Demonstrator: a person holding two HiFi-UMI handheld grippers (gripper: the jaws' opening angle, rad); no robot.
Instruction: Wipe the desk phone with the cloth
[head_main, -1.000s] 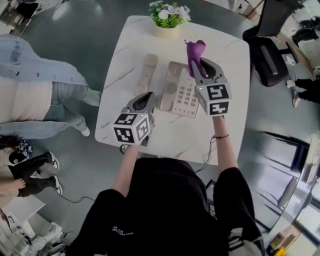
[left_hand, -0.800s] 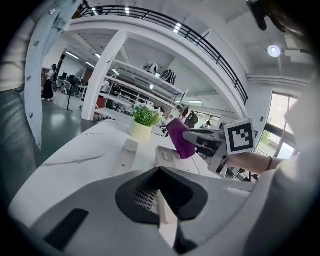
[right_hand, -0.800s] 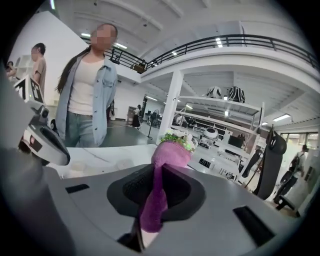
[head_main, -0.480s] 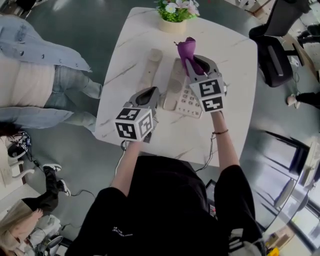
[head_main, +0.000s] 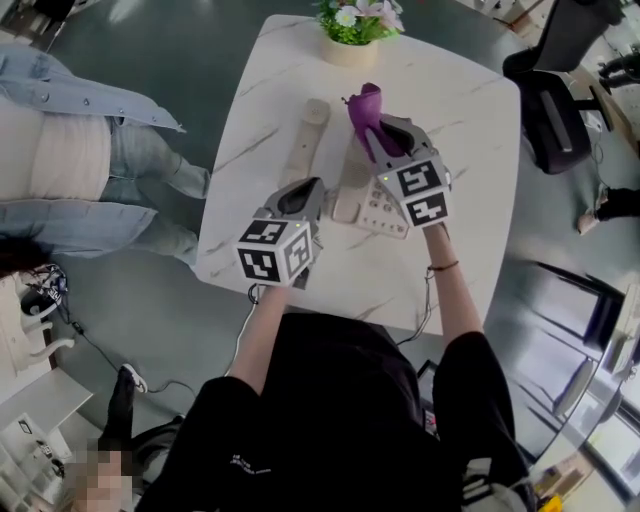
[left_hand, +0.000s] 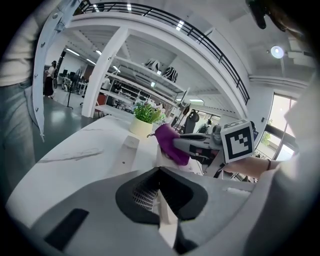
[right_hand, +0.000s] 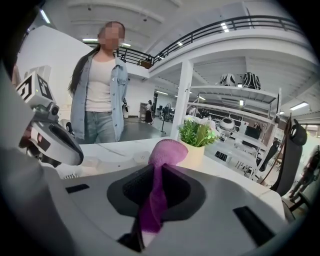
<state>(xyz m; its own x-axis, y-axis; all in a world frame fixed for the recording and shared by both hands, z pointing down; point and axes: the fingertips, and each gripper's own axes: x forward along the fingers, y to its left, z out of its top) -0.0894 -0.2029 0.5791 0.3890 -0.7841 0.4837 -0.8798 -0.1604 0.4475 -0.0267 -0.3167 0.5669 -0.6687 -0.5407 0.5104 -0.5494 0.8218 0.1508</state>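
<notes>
Marble table (head_main: 460, 120), upper centre. Shows right gripper (head_main: 385, 132) pinching purple cloth (head_main: 365, 105) over desk phone (head_main: 382, 208); left gripper (head_main: 308, 190) closed, empty, lower left. Wiping seemingly unfinished.

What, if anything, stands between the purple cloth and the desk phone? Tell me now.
Nothing visible. The purple cloth, clamped in the right gripper, is right over the desk phone. The handset lies to the phone's left, the plant pot stands beyond it, and the shut left gripper is off to the side.
</notes>
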